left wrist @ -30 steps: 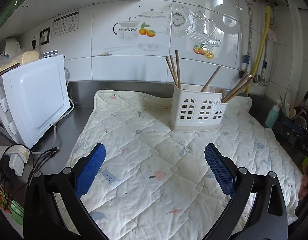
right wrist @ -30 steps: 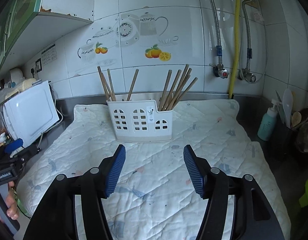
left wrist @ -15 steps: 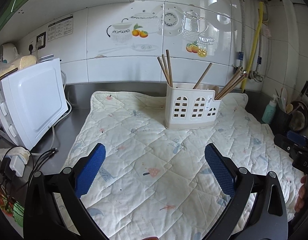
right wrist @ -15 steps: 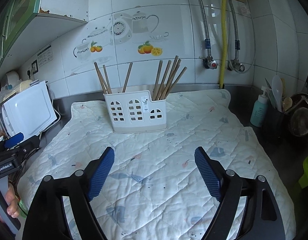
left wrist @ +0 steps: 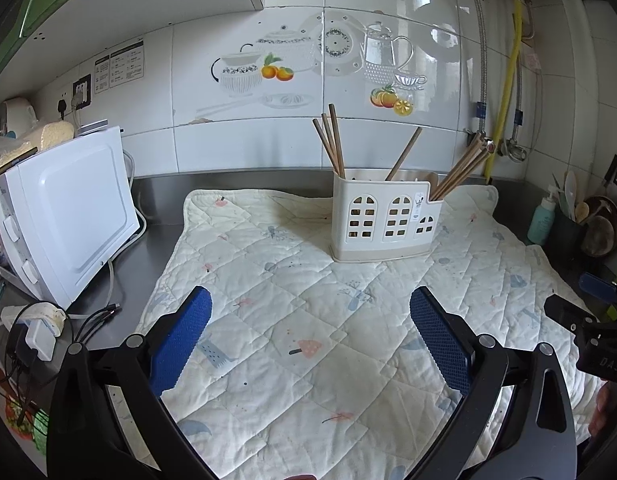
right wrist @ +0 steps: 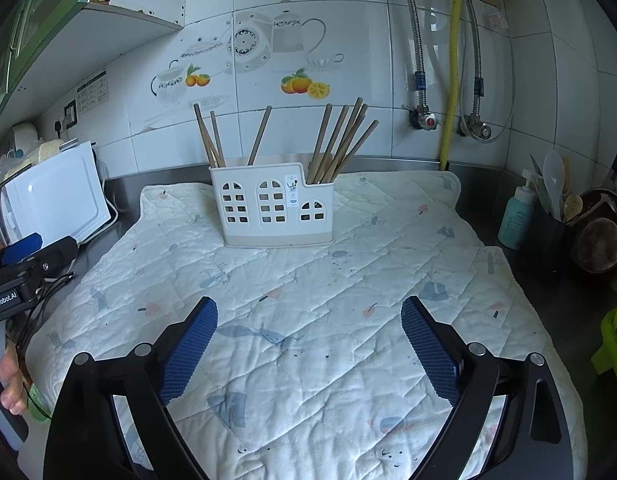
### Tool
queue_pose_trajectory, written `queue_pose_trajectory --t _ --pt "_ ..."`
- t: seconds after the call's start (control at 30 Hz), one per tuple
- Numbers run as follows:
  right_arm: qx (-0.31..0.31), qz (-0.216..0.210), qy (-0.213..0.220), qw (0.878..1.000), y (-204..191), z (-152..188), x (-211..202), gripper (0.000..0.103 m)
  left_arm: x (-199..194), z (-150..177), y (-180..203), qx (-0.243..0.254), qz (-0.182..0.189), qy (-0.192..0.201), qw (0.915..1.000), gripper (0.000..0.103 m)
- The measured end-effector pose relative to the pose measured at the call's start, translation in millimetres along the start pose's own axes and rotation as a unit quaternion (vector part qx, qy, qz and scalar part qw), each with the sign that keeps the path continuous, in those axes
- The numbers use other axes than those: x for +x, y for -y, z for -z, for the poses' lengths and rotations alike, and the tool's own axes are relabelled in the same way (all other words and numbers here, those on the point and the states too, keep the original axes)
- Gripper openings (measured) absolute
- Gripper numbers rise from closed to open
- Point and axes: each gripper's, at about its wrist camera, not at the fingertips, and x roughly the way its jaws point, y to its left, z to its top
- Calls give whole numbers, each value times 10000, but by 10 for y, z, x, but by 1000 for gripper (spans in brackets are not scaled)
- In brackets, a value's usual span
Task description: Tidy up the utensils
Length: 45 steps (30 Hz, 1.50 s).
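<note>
A white plastic utensil holder with arched cut-outs stands at the back of a quilted mat. Wooden chopsticks lean in its low right compartment; a few more chopsticks stand in the left and middle ones. My left gripper hovers open over the mat's near part, empty. My right gripper also hangs over the near mat, its jaws still opening with nothing between them. Each gripper shows at the edge of the other's view.
A white appliance with cables and a plug sits left of the mat. At the right stand a teal bottle, a dark pot of spoons and a dark pan. Pipes and valves run down the tiled wall.
My right gripper's jaws spread much wider and it drew back from the holder, which looks smaller now. The left gripper stayed open; its view shifted slightly.
</note>
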Motion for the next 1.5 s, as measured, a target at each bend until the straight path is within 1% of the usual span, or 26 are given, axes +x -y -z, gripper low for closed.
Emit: queue_pose_trajectory --t 0.17,0.37,0.73,1.1,1.5 --pt "-148 68 -6 9999 -53 13 -7 91 26 39 18 74 -37 -56 9999 98" --pt "-158 129 25 9998 -41 1 -15 92 56 63 39 138 -47 -107 9998 98" --pt "-185 125 -5 9997 -43 9 4 93 67 68 52 206 -98 -147 9996 98" --pt "-212 144 -28 9997 -49 14 27 93 108 107 117 371 -66 -259 9990 98" --pt "-234 123 -56 9996 -51 28 70 93 137 116 132 394 -46 -309 9987 98"
